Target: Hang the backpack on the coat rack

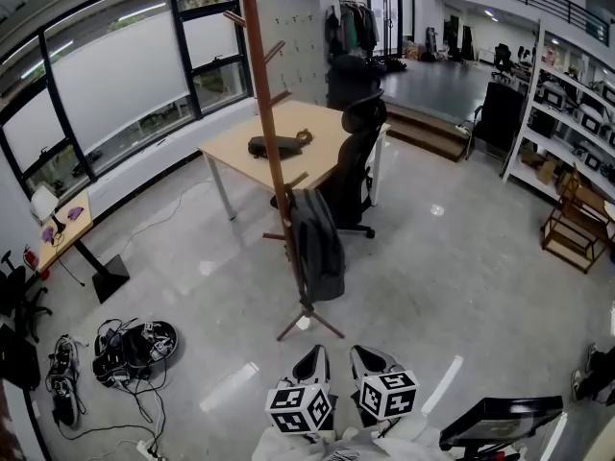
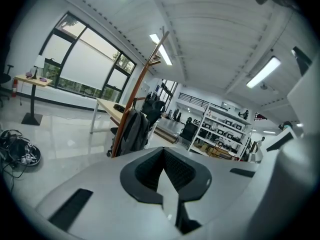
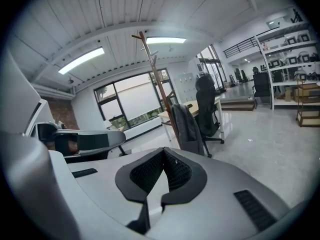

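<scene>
A dark grey backpack hangs low on the brown wooden coat rack, its bottom close to the floor. Both grippers sit at the bottom of the head view, well short of the rack. My left gripper and my right gripper are shut with nothing between their jaws. In the left gripper view the backpack hangs on the rack ahead of the shut left gripper. The right gripper view shows the backpack on the rack beyond the shut right gripper.
Behind the rack stand a wooden desk and a black office chair. Cables and shoes lie on the floor at the left. Shelves line the right side. A black stand is at the bottom right.
</scene>
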